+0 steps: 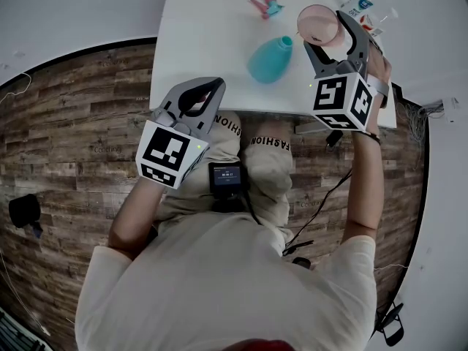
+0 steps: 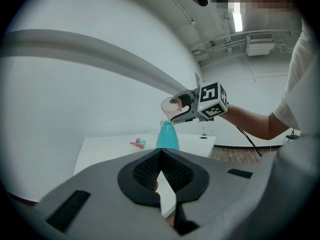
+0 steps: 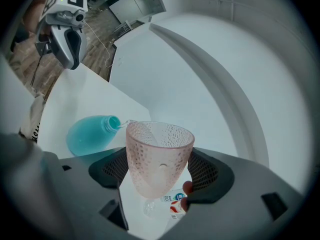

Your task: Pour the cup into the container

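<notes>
The right gripper (image 1: pixel 324 30), clamped on the tilted cup (image 1: pixel 316 19), may spill past the bottle (image 1: pixel 269 59)'s narrow mouth (left gripper (image 2: pixel 160 156) idle, jaws together).

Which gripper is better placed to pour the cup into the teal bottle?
The right gripper: it is shut on the pink cup, tilted at the mouth of the teal bottle. The left gripper is shut, empty and well away from it.

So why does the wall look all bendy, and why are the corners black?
Left gripper view: the wide lens bends the wall's grey stripe into an arc and darkens the corners. Right gripper view: same bending; the pink cup looks sharp, close up. Head view: the table edges bow and the wooden floor curves round.
</notes>
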`<state>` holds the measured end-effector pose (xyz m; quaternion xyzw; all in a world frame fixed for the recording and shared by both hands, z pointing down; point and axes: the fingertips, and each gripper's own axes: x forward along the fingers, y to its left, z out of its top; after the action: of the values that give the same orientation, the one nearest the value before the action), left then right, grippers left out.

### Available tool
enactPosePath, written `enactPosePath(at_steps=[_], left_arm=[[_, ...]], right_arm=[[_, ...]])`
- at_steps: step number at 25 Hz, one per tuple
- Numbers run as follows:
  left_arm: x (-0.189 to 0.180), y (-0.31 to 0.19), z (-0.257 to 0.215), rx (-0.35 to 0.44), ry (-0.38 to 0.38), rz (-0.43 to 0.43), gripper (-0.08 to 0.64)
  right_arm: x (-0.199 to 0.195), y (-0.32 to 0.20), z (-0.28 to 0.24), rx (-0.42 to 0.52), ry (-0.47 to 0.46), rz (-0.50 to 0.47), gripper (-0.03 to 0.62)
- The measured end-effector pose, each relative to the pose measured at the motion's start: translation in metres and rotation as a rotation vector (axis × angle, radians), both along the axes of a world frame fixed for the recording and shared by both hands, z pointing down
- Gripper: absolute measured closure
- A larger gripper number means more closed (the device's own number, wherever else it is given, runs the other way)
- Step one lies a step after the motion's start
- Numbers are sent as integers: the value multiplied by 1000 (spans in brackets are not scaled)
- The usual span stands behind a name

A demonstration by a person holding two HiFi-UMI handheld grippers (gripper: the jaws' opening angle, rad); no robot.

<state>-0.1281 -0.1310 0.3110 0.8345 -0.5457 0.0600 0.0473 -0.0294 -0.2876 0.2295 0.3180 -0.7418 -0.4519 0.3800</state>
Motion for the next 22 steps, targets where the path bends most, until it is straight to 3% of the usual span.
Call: enactPosePath(at_steps=[22], left_arm=[[-1,-1,-2,3,-5,0,549]], right_arm=[[-3,0,-7,33,22,-3,219]])
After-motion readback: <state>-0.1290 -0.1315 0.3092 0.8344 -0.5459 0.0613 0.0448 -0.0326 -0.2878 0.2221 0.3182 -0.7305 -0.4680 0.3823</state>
